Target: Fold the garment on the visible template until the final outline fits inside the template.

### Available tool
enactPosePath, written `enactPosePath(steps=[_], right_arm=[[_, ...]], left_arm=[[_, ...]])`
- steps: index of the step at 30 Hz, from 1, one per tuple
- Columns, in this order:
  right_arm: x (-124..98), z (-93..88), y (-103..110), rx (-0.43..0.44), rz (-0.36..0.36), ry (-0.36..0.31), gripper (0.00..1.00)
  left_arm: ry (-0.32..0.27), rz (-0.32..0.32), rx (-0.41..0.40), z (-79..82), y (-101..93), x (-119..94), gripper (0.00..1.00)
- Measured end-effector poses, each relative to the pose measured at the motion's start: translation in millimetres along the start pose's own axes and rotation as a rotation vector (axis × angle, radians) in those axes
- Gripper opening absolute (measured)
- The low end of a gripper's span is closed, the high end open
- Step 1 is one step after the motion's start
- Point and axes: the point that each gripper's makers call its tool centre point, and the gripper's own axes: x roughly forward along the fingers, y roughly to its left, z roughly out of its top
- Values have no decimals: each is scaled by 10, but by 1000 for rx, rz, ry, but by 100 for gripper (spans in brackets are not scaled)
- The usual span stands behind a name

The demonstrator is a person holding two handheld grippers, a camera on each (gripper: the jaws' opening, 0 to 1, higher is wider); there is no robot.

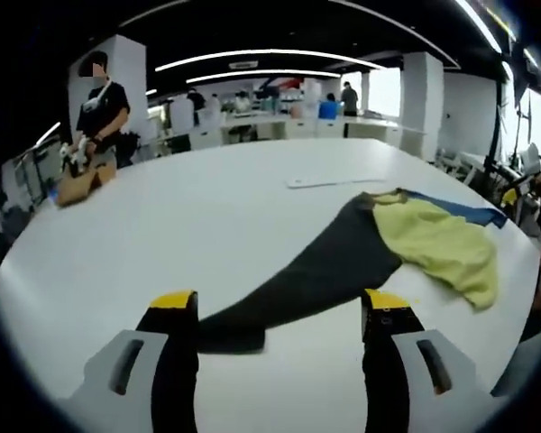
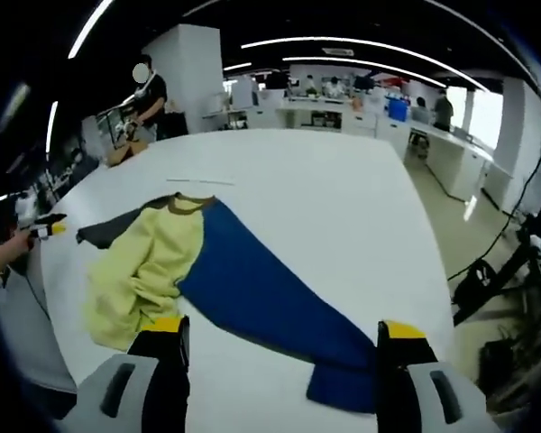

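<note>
Garment work at the spread-out stage: a soft cloth top with a yellow body, one dark grey sleeve and one blue sleeve [image 2: 252, 298] lies flat on the broad white table [image 1: 162, 225], arms flung wide apart. Your left gripper [image 1: 278, 311] hangs with jaws wide and holding nothing, the grey sleeve's [image 1: 316, 271] cuff lying on the table between them; your right gripper [image 2: 281, 338] is likewise wide and empty, the blue sleeve's cuff just beside its right jaw. A thin pale flat sheet [image 1: 335, 180], probably the template, lies beyond the garment's collar, apart from the cloth. To fold cleanly, drop each gripper onto its cuff, pinch the full hem rather than one layer, and carry each sleeve across the yellow body [image 1: 442, 244], which looks bunched and wants smoothing first. Keep the cloth low so it drags flat, and watch the table edge near the blue cuff.
</note>
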Motion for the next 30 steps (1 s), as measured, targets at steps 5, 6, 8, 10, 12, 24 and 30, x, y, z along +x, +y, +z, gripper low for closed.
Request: enactPosePath(steps=[5,6,8,10,12,24,30], right_arm=[[48,-7,359,-43,93,19,85],[68,-14,427,-53,106,24,85],[95,-36,552,-66,136,33,84],[117,-44,629,-68,151,35,84],[132,-50,723,-70,170,35,83],[209,-240,1107,-82,229,56,78],[291,-361,1209,-82,223,62,70]], left_arm=[[-17,-65,47,13,-239,-40,84],[-17,-77,54,14,-277,-43,85],[-21,-101,72,18,-371,-51,87],[-31,-130,75,37,-476,-63,89],[-40,-155,77,53,-570,-73,91],[-71,-268,83,29,-1149,-168,86],[-70,-327,114,-19,-1508,-193,79]])
